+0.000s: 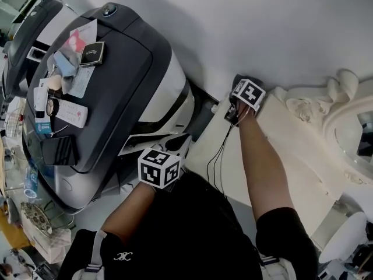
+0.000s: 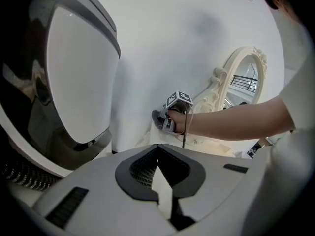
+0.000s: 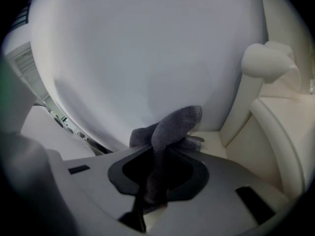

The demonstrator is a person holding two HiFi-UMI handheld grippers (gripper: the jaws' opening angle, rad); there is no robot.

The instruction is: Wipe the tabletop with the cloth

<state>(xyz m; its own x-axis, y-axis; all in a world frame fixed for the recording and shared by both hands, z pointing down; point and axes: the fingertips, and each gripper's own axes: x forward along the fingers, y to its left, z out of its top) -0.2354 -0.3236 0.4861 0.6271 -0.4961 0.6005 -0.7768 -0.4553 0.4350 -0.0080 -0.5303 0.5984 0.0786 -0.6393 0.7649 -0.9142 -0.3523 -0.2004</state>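
Currently your right gripper (image 3: 150,195) has its jaws clamped on the dark grey cloth (image 3: 170,127). The cloth's long axis runs straight out along the jaws' own line. A narrow strip of it is pinched between them, and past the tips it widens into a bunched roll. The free end points away from you toward the white wall (image 3: 147,48) and tips up and to the right. The lower folds appear to lie on the cream tabletop (image 1: 291,139) at its far edge, right by the wall.

From your head view, your right arm reaches forward over that tabletop, and the gripper sits near the corner closest to the large grey-and-white machine (image 1: 134,80). The ornate cream mirror frame (image 1: 341,95) stands further right along the wall.

Your left gripper (image 2: 164,195) is held low and close to your body, between the machine and the table's near edge, well apart from the cloth. Its jaws are together with nothing between them, and it points toward your right hand (image 2: 179,122).
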